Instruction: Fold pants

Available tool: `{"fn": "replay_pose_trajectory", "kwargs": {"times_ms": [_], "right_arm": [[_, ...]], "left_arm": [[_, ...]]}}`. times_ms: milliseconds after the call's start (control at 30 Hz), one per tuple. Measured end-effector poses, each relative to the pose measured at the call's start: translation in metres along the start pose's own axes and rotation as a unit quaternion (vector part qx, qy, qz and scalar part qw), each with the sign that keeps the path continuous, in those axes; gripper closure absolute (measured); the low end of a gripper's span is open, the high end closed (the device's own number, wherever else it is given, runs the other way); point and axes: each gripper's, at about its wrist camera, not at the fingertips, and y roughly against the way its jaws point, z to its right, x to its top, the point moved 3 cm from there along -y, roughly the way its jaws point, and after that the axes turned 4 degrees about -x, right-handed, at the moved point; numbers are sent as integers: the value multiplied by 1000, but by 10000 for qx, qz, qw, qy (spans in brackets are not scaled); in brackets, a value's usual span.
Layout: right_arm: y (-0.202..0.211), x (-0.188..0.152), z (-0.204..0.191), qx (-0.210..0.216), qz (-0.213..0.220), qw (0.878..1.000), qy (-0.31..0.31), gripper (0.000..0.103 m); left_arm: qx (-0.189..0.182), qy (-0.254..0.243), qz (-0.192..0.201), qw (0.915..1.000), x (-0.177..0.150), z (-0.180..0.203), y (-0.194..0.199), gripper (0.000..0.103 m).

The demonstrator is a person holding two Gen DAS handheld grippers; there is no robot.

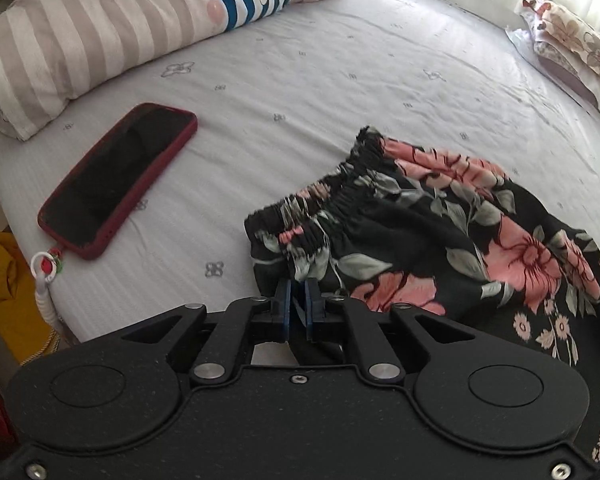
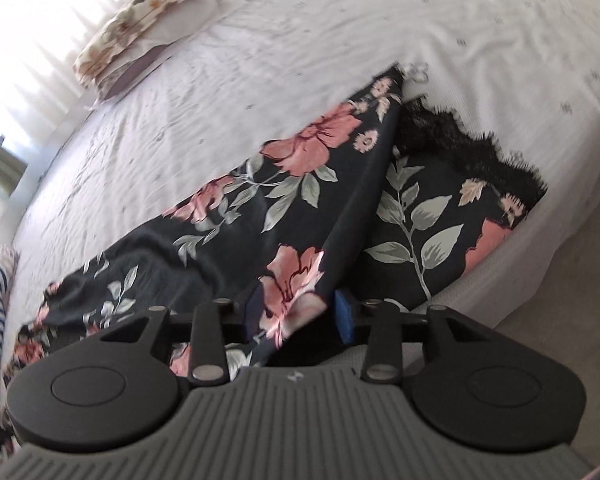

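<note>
I have the pants (image 1: 440,240) lying on the bed (image 1: 340,80), stretched sideways between my two hands: the gathered waistband (image 1: 332,196) sits straight ahead of my left hand-held gripper (image 1: 299,300), and the legs run off to the right, toward the lace-trimmed hems (image 2: 472,156) near the bed's edge, in front of my right hand-held gripper (image 2: 296,312). So the long axis runs from left hand to right hand, and each hand is nearest its own end.

My left hand-held gripper is clenched on a pinch of cloth just below the waistband. On the right the jaws stand apart with a ridge of floral fabric between them; the pads seem clear of it, though blur makes that hard to swear to.

No containers here. A red-cased phone (image 1: 116,184) lies on the bed left of the waistband, apart from it, with striped bedding (image 1: 80,52) beyond.

I reckon the next fold carries one end along that axis onto the other.
</note>
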Motion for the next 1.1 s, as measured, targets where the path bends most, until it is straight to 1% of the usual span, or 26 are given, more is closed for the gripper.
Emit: {"fn": "replay_pose_trajectory", "kwargs": {"times_ms": [100,200,267,333,400,500,533,567,633,667,700,767,833,933,1000,1033,1067,1100], "right_arm": [[18,-2,-9,9,132,9995,297,39],[39,-3,-20,-16,380,9971,666,32],[52,-3,-26,-20,568,9949,831,25],[62,-1,-28,-81,778,9932,865,20],[64,2,-25,-228,968,9916,827,19],[54,8,-13,-535,1118,9905,603,19],[50,9,-8,-614,1159,9899,530,20],[46,10,-4,-684,1213,9891,476,25],[35,12,4,-856,1325,9863,473,29],[30,13,6,-982,1380,9843,493,35],[25,15,9,-1102,1402,9827,494,37],[12,19,15,-1237,1382,9816,455,49],[-4,21,19,-1269,1259,9833,344,53],[-29,18,14,-1122,933,9889,267,54],[-38,11,2,-961,843,9906,493,54],[-38,8,-6,-785,832,9908,721,54],[-37,5,-11,-512,794,9916,884,52],[-34,4,-14,-174,759,9927,921,45]], "left_arm": [[31,-77,62,9999,-3,1,1,94],[69,-49,86,9999,-1,-1,3,92],[104,-23,73,9999,0,-4,1,92],[80,76,17,9999,0,-8,-1,92],[61,99,-10,9999,-1,-10,-3,92],[114,12,-14,9999,-3,-8,-5,92],[130,12,-23,9999,-3,-8,-6,92],[140,23,-31,9999,-3,-8,-7,91],[181,38,-30,9998,-2,-8,-8,91],[225,25,-13,9997,-1,-8,-9,91],[293,1,17,9996,0,-8,-9,91],[453,-38,61,9989,2,-8,-10,91],[516,12,22,9987,2,-8,-14,90],[638,-41,91,9979,-1,-3,-15,90],[765,-84,194,9968,-3,0,-13,88],[801,-60,246,9965,-3,1,-10,88],[827,-19,307,9961,-3,2,-5,88],[832,33,401,9957,-2,3,0,88]]}}
